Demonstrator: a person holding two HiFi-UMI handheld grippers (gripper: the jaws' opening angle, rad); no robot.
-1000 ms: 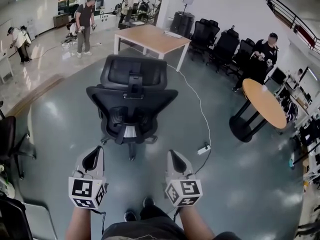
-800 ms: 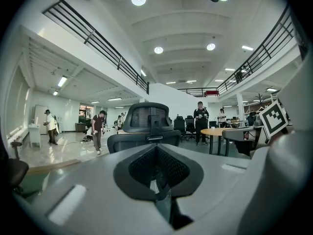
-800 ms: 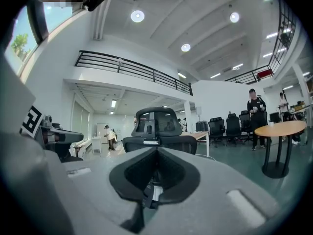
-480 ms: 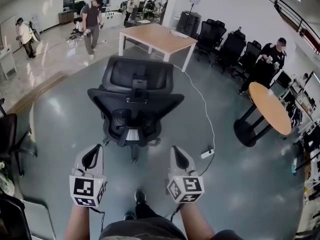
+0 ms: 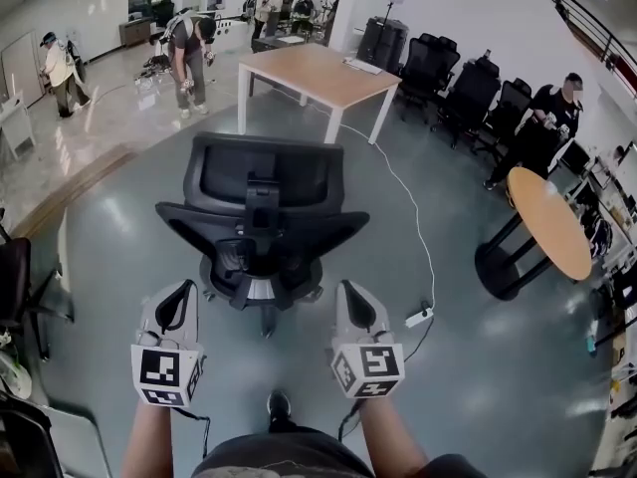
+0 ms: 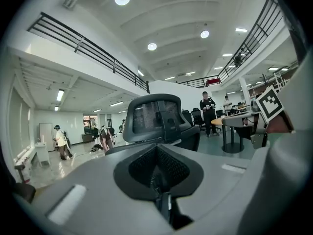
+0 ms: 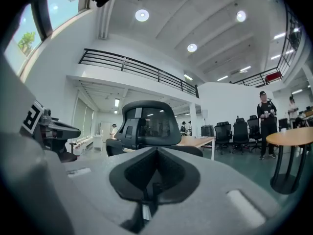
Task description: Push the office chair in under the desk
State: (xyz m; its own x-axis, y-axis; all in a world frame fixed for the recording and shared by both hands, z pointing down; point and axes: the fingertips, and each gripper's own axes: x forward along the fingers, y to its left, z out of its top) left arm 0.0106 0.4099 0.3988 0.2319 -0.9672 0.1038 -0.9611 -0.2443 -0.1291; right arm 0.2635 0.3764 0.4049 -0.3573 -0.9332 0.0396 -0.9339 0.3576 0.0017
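A black mesh office chair (image 5: pixel 261 217) stands on the grey floor with its back toward me, headrest (image 5: pixel 261 169) on top. The wooden desk (image 5: pixel 320 75) is well beyond it, with open floor between them. My left gripper (image 5: pixel 181 300) hangs shut and empty just short of the chair's left side. My right gripper (image 5: pixel 348 299) is level with it, shut and empty, near the chair's right side. Neither touches the chair. The chair's headrest (image 6: pixel 155 116) fills the middle of the left gripper view, and the headrest (image 7: pixel 148 123) also shows in the right gripper view with the desk (image 7: pixel 195 141) behind.
A white cable runs across the floor to a power strip (image 5: pixel 419 318) right of the chair. A round wooden table (image 5: pixel 552 224) stands at the right, and black chairs (image 5: pixel 460 83) line the back wall. Several people stand at the far left and the right. Another dark chair (image 5: pixel 14 277) sits at the left edge.
I have stepped closer: the chair now looms larger and nearer both grippers, and the desk has drawn a little closer. Both grippers stay shut and level.
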